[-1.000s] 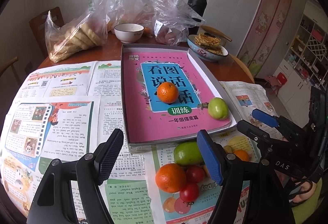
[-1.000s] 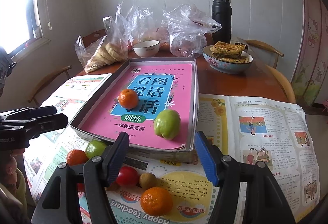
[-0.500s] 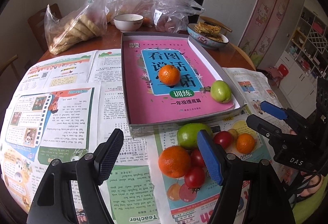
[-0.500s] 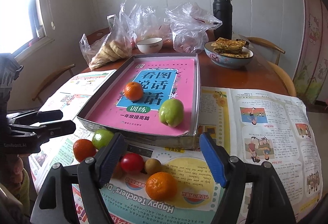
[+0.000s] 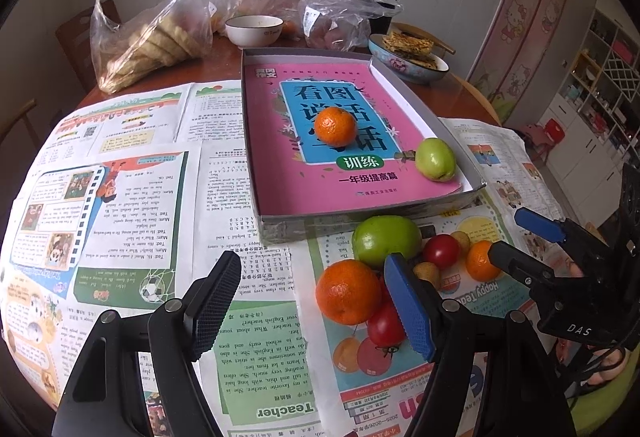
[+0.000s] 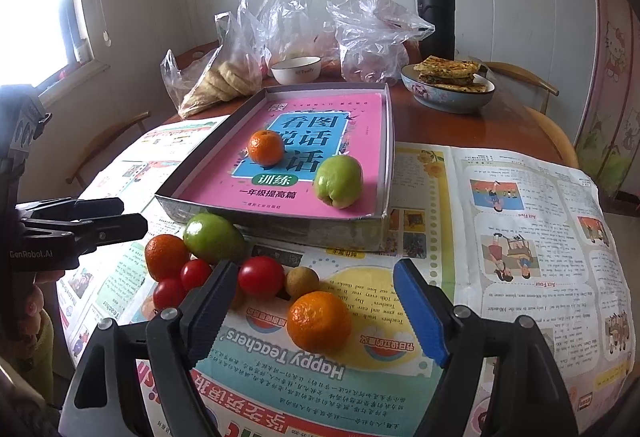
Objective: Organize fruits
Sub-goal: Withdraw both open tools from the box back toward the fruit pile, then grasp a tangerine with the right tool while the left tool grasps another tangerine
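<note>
Behind fruit pile (image 6: 248, 269), shallow box (image 6: 386, 157), plastic bags (image 6: 372, 33), flask (image 6: 436, 21)

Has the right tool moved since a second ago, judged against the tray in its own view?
Yes. The right tool has come down towards the loose orange; the tray now sits higher in its view. Its jaws have just been opening, empty.

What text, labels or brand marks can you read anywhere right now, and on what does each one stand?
"看图说话训练" and "一年级提高篇": cover of the pink book in the grey cardboard tray.
"Happy Teachers": upside down on the colourful newspaper under the loose fruit.
"Teacher": upside down on the same newspaper, left wrist view.
"GenRobot.AI": body of the left gripper.
"DAS": body of the right gripper.
Newspaper body text, the white bowl's mark: too small.
</note>
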The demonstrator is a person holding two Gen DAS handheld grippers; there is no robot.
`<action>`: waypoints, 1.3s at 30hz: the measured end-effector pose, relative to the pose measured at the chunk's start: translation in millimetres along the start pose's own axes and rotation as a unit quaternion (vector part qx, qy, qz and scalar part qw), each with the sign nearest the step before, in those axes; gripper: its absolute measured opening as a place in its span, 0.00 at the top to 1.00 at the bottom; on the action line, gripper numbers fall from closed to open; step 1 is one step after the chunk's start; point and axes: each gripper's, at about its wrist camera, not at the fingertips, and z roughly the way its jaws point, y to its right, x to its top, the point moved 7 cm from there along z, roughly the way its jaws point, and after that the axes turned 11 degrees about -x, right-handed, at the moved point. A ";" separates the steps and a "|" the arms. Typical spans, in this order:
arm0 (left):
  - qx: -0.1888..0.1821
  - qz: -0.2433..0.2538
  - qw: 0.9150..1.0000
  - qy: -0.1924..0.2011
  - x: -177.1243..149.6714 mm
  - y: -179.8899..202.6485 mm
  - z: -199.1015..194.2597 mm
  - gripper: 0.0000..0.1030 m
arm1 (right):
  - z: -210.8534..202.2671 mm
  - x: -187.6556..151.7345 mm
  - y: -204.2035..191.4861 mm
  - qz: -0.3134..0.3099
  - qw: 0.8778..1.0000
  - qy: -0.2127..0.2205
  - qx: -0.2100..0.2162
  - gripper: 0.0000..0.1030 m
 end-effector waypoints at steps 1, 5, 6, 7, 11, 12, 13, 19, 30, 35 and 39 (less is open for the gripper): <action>-0.001 0.000 1.000 0.000 -0.2 0.1 -0.2 0.26 | 0.2 -1.0 -0.2 0.000 1.000 -0.001 0.000 0.23; -0.001 -0.001 1.000 -0.001 -2.1 0.4 -0.8 0.27 | -0.5 -4.4 -1.9 -0.005 1.000 -0.004 0.003 0.23; -0.002 -0.001 1.000 -0.002 -2.8 0.6 -0.8 0.27 | -0.7 -5.0 -2.8 -0.007 1.000 -0.005 0.004 0.23; -0.002 0.000 1.000 -0.003 -3.9 0.7 -1.0 0.27 | -1.0 -5.9 -3.3 -0.008 1.000 -0.005 0.004 0.23; -0.005 0.002 1.000 -0.008 -6.8 2.8 0.4 0.27 | -0.7 -9.4 -6.0 -0.011 1.000 -0.009 0.006 0.23; -0.005 0.003 1.000 -0.009 -7.9 3.5 1.0 0.27 | -0.5 -10.6 -6.8 -0.013 1.000 -0.010 0.007 0.23; -0.005 0.004 1.000 -0.011 -8.9 4.0 1.7 0.27 | -0.4 -11.4 -7.3 -0.014 1.000 -0.011 0.007 0.23; -0.011 0.003 1.000 -0.025 -15.4 6.6 9.0 0.27 | 2.7 -18.0 -8.3 -0.015 1.000 -0.021 0.009 0.23; -0.033 -0.018 0.998 -0.046 -22.1 3.1 25.3 0.27 | 6.3 -27.4 -8.4 -0.015 0.999 -0.035 0.014 0.23; -0.044 -0.030 0.997 -0.048 -22.9 -0.4 32.6 0.28 | 10.8 -29.4 -5.1 -0.010 0.999 -0.043 0.012 0.23; -0.059 -0.047 0.996 -0.047 -21.0 -3.7 36.6 0.37 | 14.8 -30.6 -1.7 -0.009 0.999 -0.047 0.008 0.23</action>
